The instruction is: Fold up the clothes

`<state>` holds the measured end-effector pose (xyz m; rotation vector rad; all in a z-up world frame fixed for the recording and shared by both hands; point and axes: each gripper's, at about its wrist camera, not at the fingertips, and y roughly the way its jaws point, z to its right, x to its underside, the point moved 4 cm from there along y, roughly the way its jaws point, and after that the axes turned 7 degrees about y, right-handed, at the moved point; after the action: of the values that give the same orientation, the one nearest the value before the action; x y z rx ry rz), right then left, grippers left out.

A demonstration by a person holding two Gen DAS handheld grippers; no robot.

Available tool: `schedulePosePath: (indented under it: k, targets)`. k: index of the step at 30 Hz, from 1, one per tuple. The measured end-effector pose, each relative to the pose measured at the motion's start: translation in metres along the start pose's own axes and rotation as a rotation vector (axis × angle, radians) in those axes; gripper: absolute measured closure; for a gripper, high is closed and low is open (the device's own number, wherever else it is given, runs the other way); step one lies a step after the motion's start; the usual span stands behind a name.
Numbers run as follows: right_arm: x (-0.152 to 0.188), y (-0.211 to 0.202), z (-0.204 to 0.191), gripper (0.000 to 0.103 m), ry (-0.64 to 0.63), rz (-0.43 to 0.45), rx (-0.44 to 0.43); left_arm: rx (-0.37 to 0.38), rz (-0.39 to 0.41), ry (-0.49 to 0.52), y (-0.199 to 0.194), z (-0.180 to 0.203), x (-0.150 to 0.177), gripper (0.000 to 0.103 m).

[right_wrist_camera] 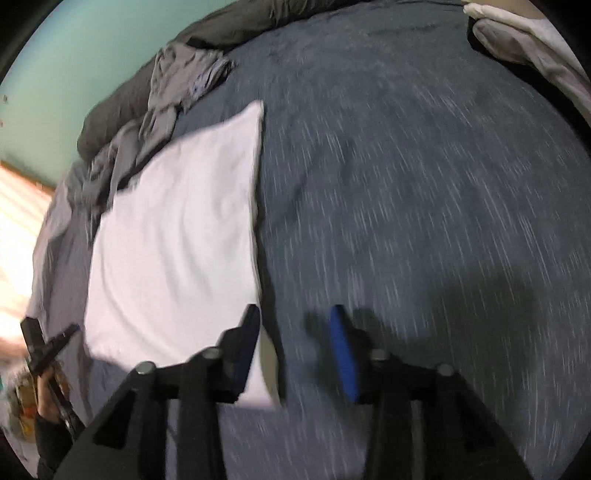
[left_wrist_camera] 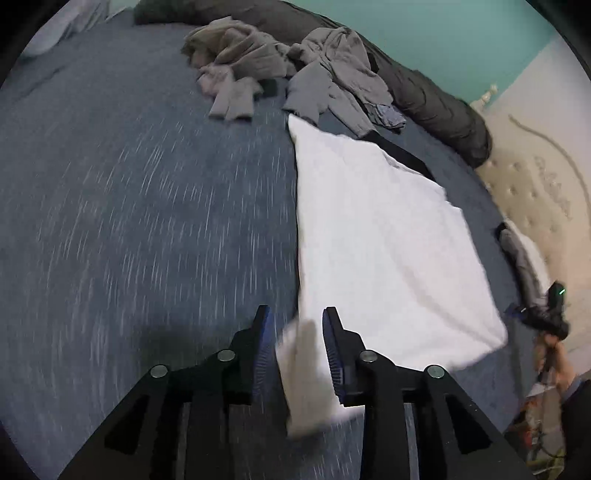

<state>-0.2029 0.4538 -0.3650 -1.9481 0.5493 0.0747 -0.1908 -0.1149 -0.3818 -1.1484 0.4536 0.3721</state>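
White cloth [left_wrist_camera: 388, 236], folded into a flat rectangle, lies on the blue-grey bed [left_wrist_camera: 129, 203], whose cover is flecked with pale streaks smeared by motion blur. In the left wrist view the left tool [left_wrist_camera: 297, 317] stands with its blue-padded fingers [left_wrist_camera: 266, 325] parted, and a blurred corner of the white cloth hangs in the gap between them; the pads do not appear to press on it, though the blur makes that hard to judge. In the right wrist view the right tool [right_wrist_camera: 293, 314] also has its fingers [right_wrist_camera: 341, 332] apart, the near right corner of the same cloth [right_wrist_camera: 173, 240] lying just beside and under the left-hand finger, with bare bed cover showing in the gap. Beyond the white cloth, toward the far edge of the bed, sits a heap of crumpled grey garments [left_wrist_camera: 332, 74], touching the cloth's far corner, and a second, beige-grey heap [left_wrist_camera: 229, 66] lies just to its left. A dark grey rolled duvet [left_wrist_camera: 436, 99] runs along the far side against a teal wall [left_wrist_camera: 443, 33]. A cream tufted headboard [left_wrist_camera: 535, 184] closes the right side of the left view, where the other tool and the person's hand [left_wrist_camera: 557, 365] holding it show small and blurred.
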Motion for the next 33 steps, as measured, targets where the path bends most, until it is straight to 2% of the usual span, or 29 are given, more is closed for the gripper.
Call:
schedulePosePath:
  k: [3,6,8,11,15,17,19,26,28,29,31,32,33]
  targets:
    - [-0.034,0.017,-0.023,0.062,-0.042,0.018,0.021,-0.022,0.022,0.035,0.017,0.003,-0.041,0.071]
    - [-0.062,0.038,-0.046,0.062,-0.104,0.012,0.05,-0.004,0.033,0.059,0.032,0.004,-0.078,0.071]
    - [-0.078,0.051,-0.06,0.062,-0.149,0.016,0.076,-0.028,0.032,0.08,0.045,0.003,-0.103,0.071]
    - [-0.102,0.063,-0.068,0.062,-0.155,0.046,0.088,-0.025,0.027,0.091,0.065,0.0,-0.135,0.071]
    - [-0.138,0.081,-0.076,0.062,-0.096,0.105,0.068,-0.033,0.025,0.084,0.091,-0.01,-0.162,0.071]
    - [-0.151,0.09,-0.081,0.062,-0.112,0.127,0.082,-0.04,0.023,0.088,0.103,-0.015,-0.173,0.071]
    - [-0.162,0.1,-0.086,0.062,-0.144,0.13,0.104,-0.062,0.001,0.112,0.12,-0.017,-0.182,0.071]
    - [-0.183,0.128,-0.09,0.062,-0.191,0.122,0.131,-0.029,0.001,0.116,0.143,-0.018,-0.191,0.071]
    - [-0.184,0.135,-0.091,0.062,-0.19,0.113,0.124,-0.02,0.011,0.114,0.143,-0.017,-0.191,0.081]
    - [-0.184,0.138,-0.092,0.062,-0.193,0.107,0.122,-0.006,0.011,0.11,0.143,-0.017,-0.192,0.097]
    - [-0.181,0.142,-0.094,0.073,-0.204,0.099,0.111,-0.005,0.002,0.113,0.144,-0.016,-0.192,0.099]
    - [-0.18,0.144,-0.095,0.091,-0.21,0.096,0.104,-0.005,0.001,0.121,0.143,-0.015,-0.192,0.099]
    - [-0.178,0.144,-0.097,0.097,-0.221,0.103,0.095,-0.007,0.003,0.125,0.142,-0.014,-0.192,0.099]
